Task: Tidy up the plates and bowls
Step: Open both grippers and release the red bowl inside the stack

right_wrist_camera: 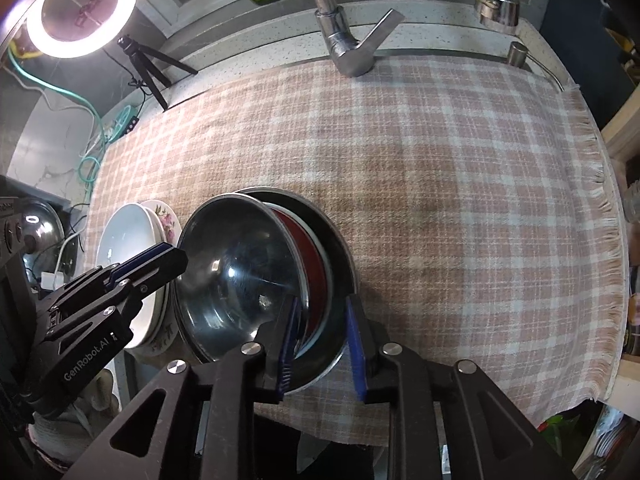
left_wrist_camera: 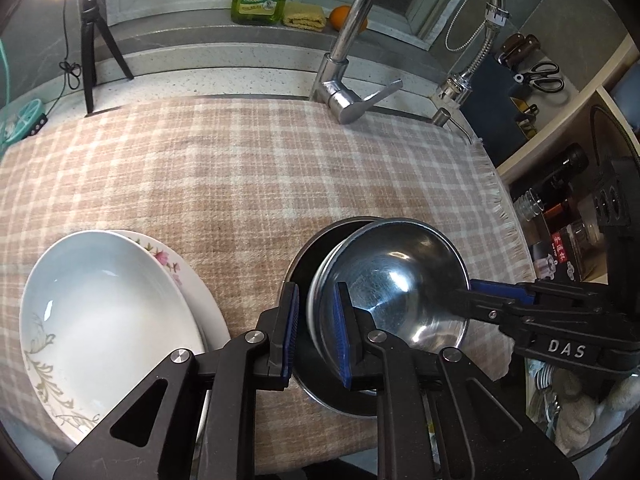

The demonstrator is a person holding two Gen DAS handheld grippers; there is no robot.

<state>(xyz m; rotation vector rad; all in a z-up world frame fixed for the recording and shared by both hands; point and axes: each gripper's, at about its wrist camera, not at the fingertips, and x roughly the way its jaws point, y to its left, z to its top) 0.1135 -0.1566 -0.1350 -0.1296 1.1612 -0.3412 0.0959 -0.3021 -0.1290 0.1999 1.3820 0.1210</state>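
Observation:
A shiny steel bowl [left_wrist_camera: 400,280] [right_wrist_camera: 240,272] lies tilted on top of nested bowls inside a wide steel dish [left_wrist_camera: 298,264] [right_wrist_camera: 340,240]. A red-lined bowl [right_wrist_camera: 308,264] shows beneath it. My left gripper [left_wrist_camera: 316,332] [right_wrist_camera: 180,258] is shut on the steel bowl's left rim. My right gripper [right_wrist_camera: 324,336] [left_wrist_camera: 464,292] stands over the opposite side, its jaws apart with several nested rims between the pads and a gap at the right pad. Left of the stack a white deep plate [left_wrist_camera: 108,312] [right_wrist_camera: 124,232] rests on a floral plate [left_wrist_camera: 168,260] [right_wrist_camera: 164,216].
A pink checked cloth [left_wrist_camera: 240,184] [right_wrist_camera: 440,200] covers the counter, fringed on its right edge. A faucet [left_wrist_camera: 344,92] [right_wrist_camera: 348,48] and soap pump [left_wrist_camera: 444,116] stand at the back. A ring light on a tripod [right_wrist_camera: 80,12] sits back left. Shelves with bottles [left_wrist_camera: 560,208] stand to the right.

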